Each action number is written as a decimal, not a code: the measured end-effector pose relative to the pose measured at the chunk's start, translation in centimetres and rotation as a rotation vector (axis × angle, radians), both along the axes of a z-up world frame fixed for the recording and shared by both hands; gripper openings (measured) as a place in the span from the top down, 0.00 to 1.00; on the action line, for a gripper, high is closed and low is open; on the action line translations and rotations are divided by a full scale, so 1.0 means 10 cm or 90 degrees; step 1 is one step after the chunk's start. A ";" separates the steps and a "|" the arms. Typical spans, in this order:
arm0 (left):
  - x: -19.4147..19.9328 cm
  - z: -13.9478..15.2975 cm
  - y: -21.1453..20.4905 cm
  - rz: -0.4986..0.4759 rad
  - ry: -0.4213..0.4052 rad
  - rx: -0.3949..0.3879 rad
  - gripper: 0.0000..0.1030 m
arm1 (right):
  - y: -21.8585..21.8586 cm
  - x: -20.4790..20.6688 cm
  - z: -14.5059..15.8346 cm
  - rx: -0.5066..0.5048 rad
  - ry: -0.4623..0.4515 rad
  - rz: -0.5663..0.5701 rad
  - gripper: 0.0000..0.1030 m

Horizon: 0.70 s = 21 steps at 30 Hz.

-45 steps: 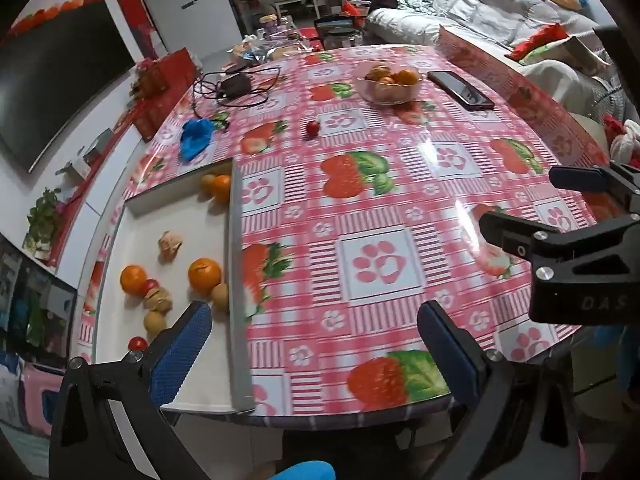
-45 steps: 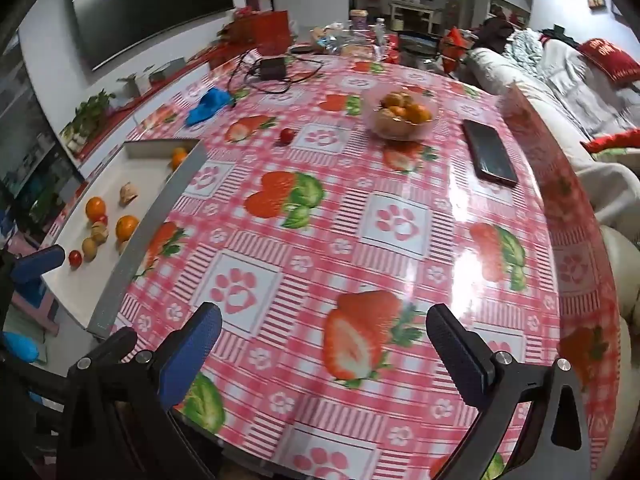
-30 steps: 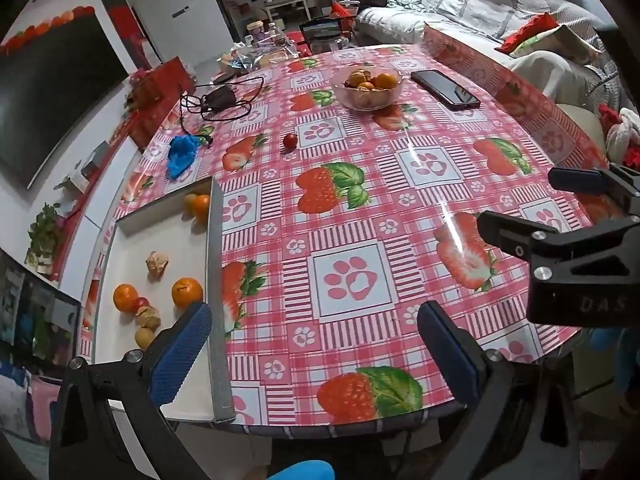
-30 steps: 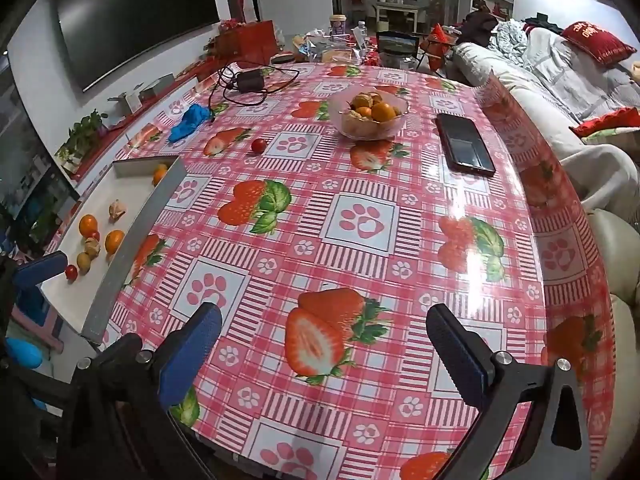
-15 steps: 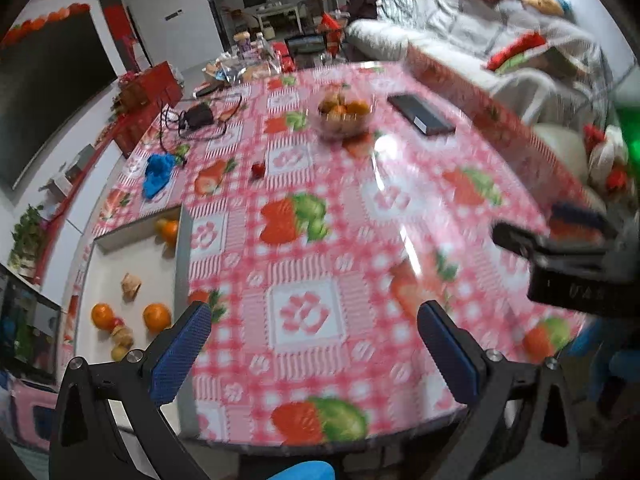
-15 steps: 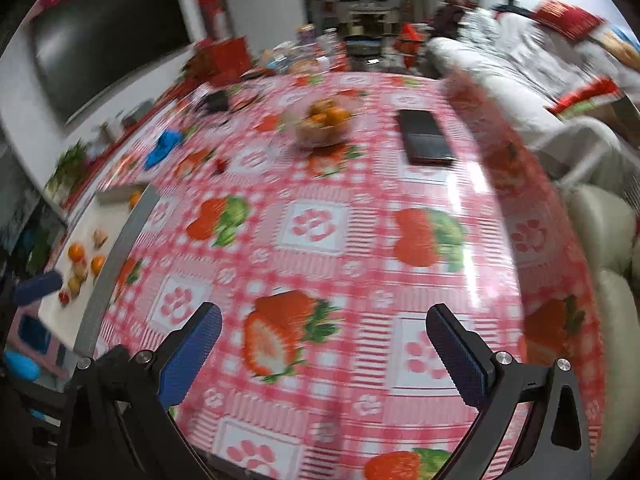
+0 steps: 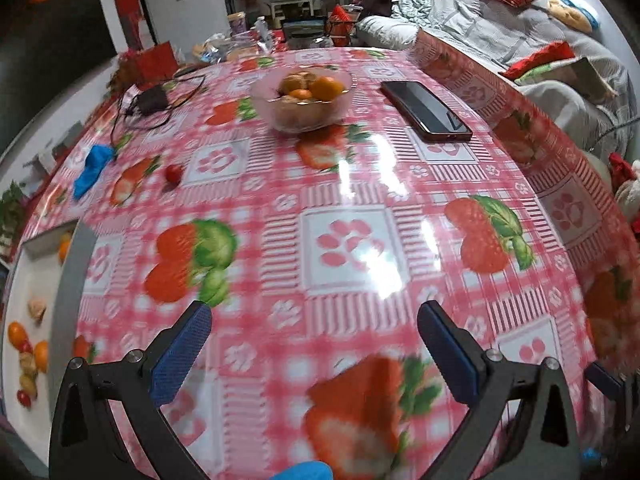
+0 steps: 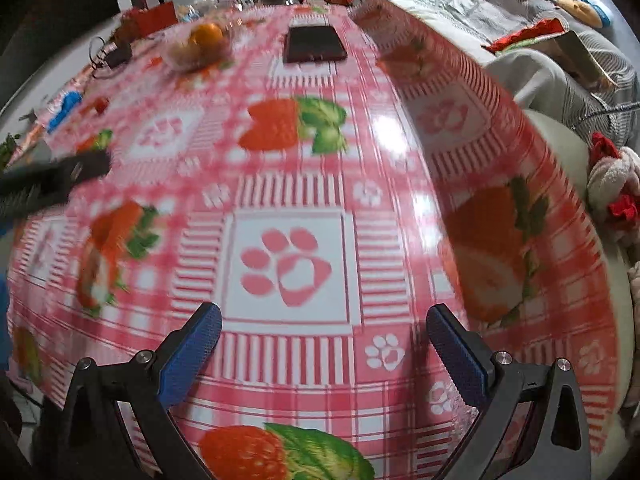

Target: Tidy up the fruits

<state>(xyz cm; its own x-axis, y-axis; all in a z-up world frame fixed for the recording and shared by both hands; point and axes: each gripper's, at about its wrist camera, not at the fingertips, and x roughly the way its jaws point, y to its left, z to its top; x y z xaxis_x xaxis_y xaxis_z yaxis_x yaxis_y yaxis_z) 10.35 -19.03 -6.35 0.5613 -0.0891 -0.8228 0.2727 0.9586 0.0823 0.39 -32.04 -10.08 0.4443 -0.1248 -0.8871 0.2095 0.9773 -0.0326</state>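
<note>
A clear bowl (image 7: 302, 100) of oranges and other fruit stands at the far middle of the table; it also shows in the right wrist view (image 8: 198, 46). A small red fruit (image 7: 174, 173) lies loose on the cloth left of the bowl. A white tray (image 7: 16, 288) at the left edge holds several oranges and small fruits. My left gripper (image 7: 314, 326) is open and empty above the near table. My right gripper (image 8: 322, 330) is open and empty over the near right of the table.
A black phone (image 7: 426, 110) lies right of the bowl. A blue cloth (image 7: 92, 168) and a charger with cables (image 7: 150, 98) lie at the far left. A sofa with cushions (image 7: 520, 20) runs along the right side. The table has a red strawberry-print cover (image 7: 348, 248).
Both grippers have moved forward over the table and closer to the bowl. The right view has swung to the right. Both stay open and empty.
</note>
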 end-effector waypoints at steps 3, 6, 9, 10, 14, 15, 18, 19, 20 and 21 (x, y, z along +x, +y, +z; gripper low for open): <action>0.10 -0.15 -0.18 -0.009 0.005 0.020 0.00 | 0.00 -0.04 -0.02 -0.009 -0.009 0.000 0.00; 0.18 -0.27 -0.24 -0.005 0.000 0.000 0.00 | 0.00 -0.11 -0.02 -0.014 -0.028 -0.001 0.00; 0.28 -0.32 -0.25 0.012 0.003 -0.030 0.00 | 0.01 -0.12 -0.03 -0.017 -0.043 -0.003 0.00; 0.31 -0.33 -0.24 0.017 0.010 -0.042 0.00 | 0.02 -0.11 -0.04 -0.017 -0.046 -0.004 0.00; 0.37 -0.33 -0.26 0.020 0.012 -0.048 0.00 | 0.03 -0.13 -0.03 -0.020 -0.052 -0.012 0.00; 0.36 -0.34 -0.26 0.020 0.011 -0.048 0.00 | 0.03 -0.13 -0.03 -0.020 -0.053 -0.013 0.00; 0.37 -0.34 -0.26 0.020 0.011 -0.048 0.00 | 0.04 -0.13 -0.03 -0.021 -0.056 -0.014 0.00; 0.37 -0.34 -0.26 0.020 0.011 -0.048 0.00 | 0.04 -0.13 -0.04 -0.022 -0.060 -0.015 0.00; 0.37 -0.34 -0.26 0.020 0.011 -0.048 0.00 | 0.05 -0.12 -0.04 -0.023 -0.062 -0.017 0.00; 0.37 -0.34 -0.26 0.020 0.011 -0.048 0.00 | 0.05 -0.12 -0.04 -0.023 -0.063 -0.020 0.00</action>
